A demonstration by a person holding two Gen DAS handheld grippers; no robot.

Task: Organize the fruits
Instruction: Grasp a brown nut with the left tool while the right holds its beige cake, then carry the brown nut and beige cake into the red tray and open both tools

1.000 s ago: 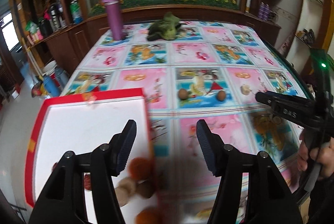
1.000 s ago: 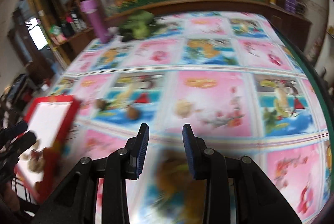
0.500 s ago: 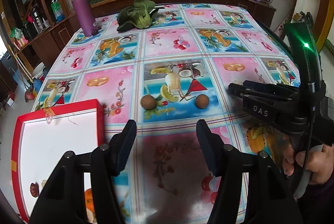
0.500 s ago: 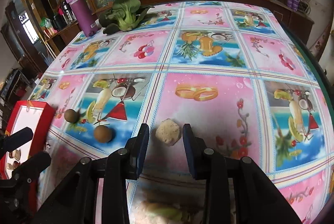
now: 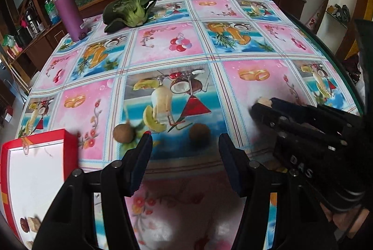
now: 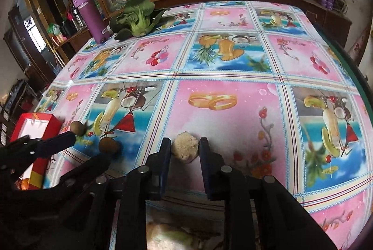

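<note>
- Between my right gripper's (image 6: 184, 152) fingers sits a pale, lumpy fruit (image 6: 185, 149) on the tablecloth (image 6: 228, 68) — jaws parted, flanking it, not yet squeezing.
- I should close gently and evenly; it looks crumbly.
- My left gripper (image 5: 185, 145) hangs open over a brown round fruit (image 5: 199, 132), another (image 5: 123, 132) just beside.
- Far left waits the red tray (image 5: 70, 145), already holding some pieces.

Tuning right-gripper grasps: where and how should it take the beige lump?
Grip the beige lump across its widest middle, coming in low from the near table edge. It is squat and faceted, and it already sits between the open right gripper's fingers, so probably just close there.
</note>
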